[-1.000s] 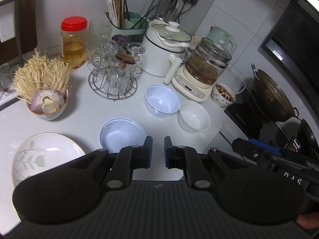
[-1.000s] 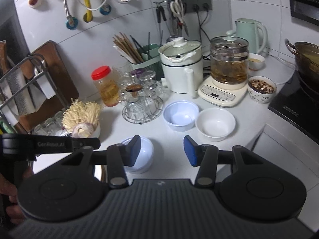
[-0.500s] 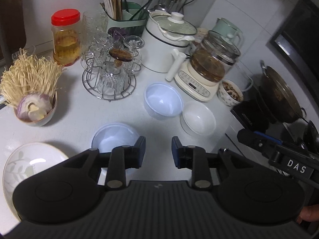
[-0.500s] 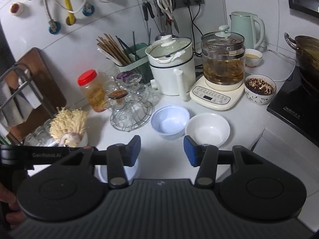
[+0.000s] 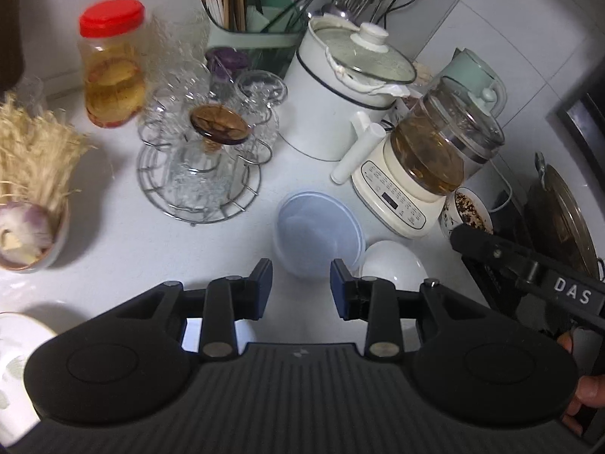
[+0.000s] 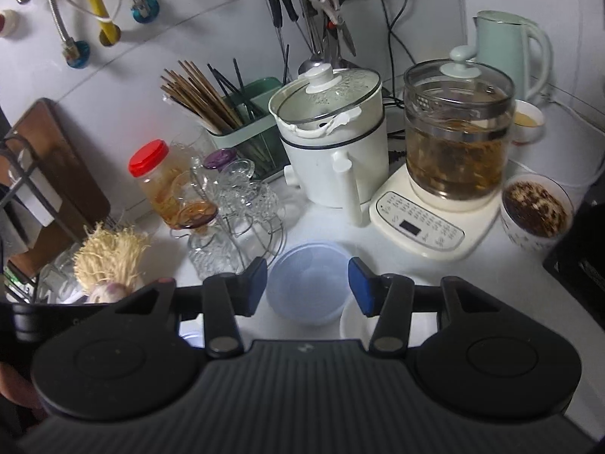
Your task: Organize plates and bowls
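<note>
Bowls wait on a crowded white kitchen counter [image 5: 124, 249] as two hand-held grippers hover above them. The right gripper [image 6: 306, 283] hangs with its blue-padded jaws spread wide and empty, framing a pale blue translucent plastic bowl [image 6: 308, 283] that sits near a cream electric tea brewer [image 6: 435, 223] and a wire rack of glassware [image 6: 230, 223]. The left gripper [image 5: 301, 288], its jaws likewise apart and holding nothing, points at the same bowl from the other side. A white ceramic bowl [image 5: 393, 263] stands just beside the blue one; a leaf-patterned white plate [image 5: 15, 344] lies at the counter's near left. The plastic bowl looks light and slightly flexible, its smooth wall likely slippery, so pinching the rim seems the surest hold. The ceramic bowl appears heavier and chip-prone.
</note>
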A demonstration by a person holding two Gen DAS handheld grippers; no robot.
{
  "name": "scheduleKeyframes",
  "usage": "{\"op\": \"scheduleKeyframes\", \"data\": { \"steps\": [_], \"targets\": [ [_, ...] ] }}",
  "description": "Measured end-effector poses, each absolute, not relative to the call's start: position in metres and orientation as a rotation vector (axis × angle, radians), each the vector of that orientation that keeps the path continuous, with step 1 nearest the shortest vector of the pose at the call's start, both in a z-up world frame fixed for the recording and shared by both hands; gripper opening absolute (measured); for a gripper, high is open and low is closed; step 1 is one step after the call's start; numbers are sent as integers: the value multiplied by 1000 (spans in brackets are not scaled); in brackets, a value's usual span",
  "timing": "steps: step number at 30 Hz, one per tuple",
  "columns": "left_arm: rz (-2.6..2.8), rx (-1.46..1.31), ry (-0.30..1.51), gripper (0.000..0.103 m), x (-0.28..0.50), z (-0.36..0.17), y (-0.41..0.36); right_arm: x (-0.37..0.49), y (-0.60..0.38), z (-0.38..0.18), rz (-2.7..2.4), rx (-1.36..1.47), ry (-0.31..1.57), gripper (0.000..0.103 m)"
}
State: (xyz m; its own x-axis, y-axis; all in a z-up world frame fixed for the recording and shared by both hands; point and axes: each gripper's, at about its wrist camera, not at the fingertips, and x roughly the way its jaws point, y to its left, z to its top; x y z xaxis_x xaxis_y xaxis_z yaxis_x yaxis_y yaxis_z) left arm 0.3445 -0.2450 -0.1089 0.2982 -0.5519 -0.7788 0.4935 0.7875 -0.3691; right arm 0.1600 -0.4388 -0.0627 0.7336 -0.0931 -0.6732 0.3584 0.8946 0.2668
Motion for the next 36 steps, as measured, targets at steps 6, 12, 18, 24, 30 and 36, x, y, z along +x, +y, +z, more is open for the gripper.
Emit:
{"op": "scheduleKeyframes", "data": {
  "steps": [6,12,18,24,30,36],
  "targets": [
    [-662,-11,1087,40,363,-134,-276,197,-461,-89,-195,389,789,51],
    [-595,-62,1147,40,384,-167,-290,226,-477,-122,-157,405,855,50],
    [-532,-51,1176,39,402,-193,-302,247,-492,-153,-136,407,893,45],
    [-509,-49,1195,38,415,-213,-310,263,-507,-182,-111,433,936,41],
    [-520,-25,1199,22,421,-222,-322,274,-515,-197,-99,450,945,28],
    [-542,-27,1207,12,420,-222,-329,277,-511,-202,-64,450,957,18]
  ]
}}
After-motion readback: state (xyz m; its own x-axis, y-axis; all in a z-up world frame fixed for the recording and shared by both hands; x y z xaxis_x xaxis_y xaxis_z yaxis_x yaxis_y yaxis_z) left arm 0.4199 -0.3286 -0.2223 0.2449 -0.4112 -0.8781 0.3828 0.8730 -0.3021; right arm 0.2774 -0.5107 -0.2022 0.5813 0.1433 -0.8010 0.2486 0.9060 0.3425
